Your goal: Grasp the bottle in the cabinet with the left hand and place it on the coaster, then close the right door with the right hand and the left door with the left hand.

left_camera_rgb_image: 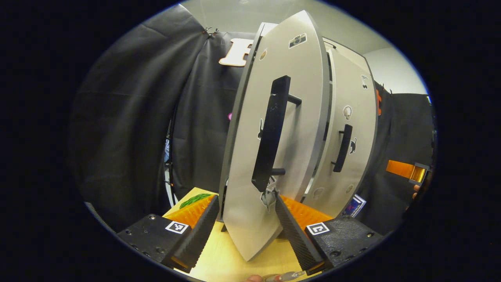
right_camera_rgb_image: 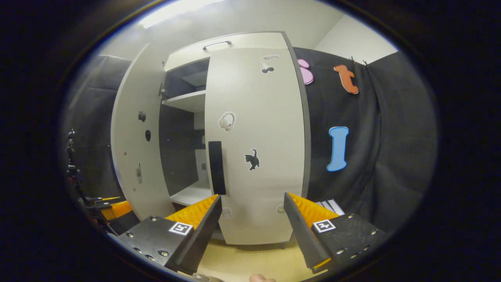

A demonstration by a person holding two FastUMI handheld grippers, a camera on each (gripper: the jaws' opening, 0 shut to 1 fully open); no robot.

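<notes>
Right now the left gripper is hanging with its jaws spread wide and holding nothing, straddling the lower edge of the cabinet's left door, which is standing partly open and edge-on to it, its black bar handle facing out. Past it, the right door is sitting closed or nearly so against the cabinet. The right gripper is also hovering wide open and empty in front of that right door, whose cat sticker is showing beside the dark handle. Through the gap, white shelves are showing inside. Where the bottle is standing I cannot tell. Both grippers are hovering above the pale wooden tabletop.
</notes>
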